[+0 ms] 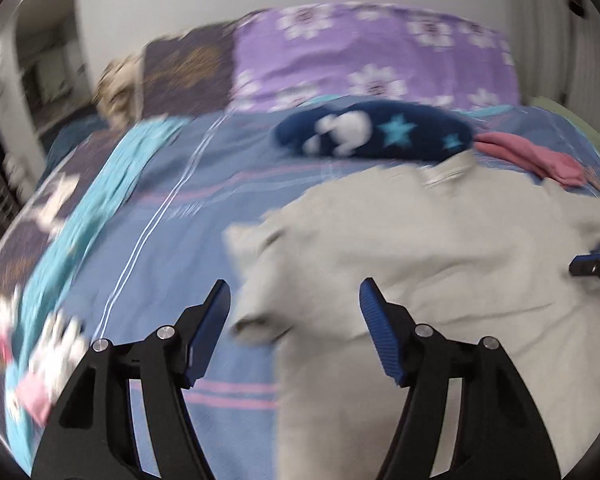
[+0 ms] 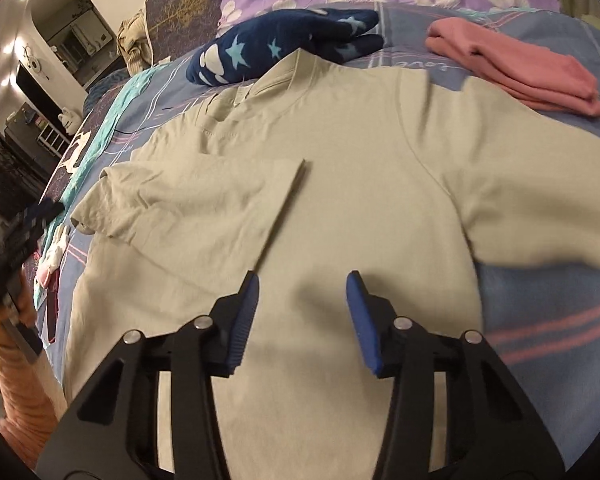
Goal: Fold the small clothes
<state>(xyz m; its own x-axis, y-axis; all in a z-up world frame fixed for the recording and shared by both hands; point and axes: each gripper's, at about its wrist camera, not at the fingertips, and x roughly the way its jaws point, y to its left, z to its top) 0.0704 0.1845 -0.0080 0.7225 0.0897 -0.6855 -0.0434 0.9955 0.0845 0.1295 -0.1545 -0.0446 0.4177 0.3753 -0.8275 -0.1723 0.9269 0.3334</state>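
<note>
Pale beige cotton T-shirt (image 2: 340,152) lying flat on blue striped bedspread (image 2: 548,312); one sleeve folded inward, other sleeve and body remaining. Left gripper (image 1: 294,300) fingers wide, empty. Right gripper (image 2: 302,292) fingers part-open, holding nothing, hovering over shirt.

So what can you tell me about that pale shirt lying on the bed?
The shirt is pale beige, of thin woven-looking cloth, with short sleeves and a ribbed collar. It lies flat and a little creased on the striped blue bedcover, collar towards the pillows. One sleeve is folded in over the chest; the other lies spread out. Its collar touches a navy starred garment. Both grippers hang over it with open jaws; neither holds it.
</note>
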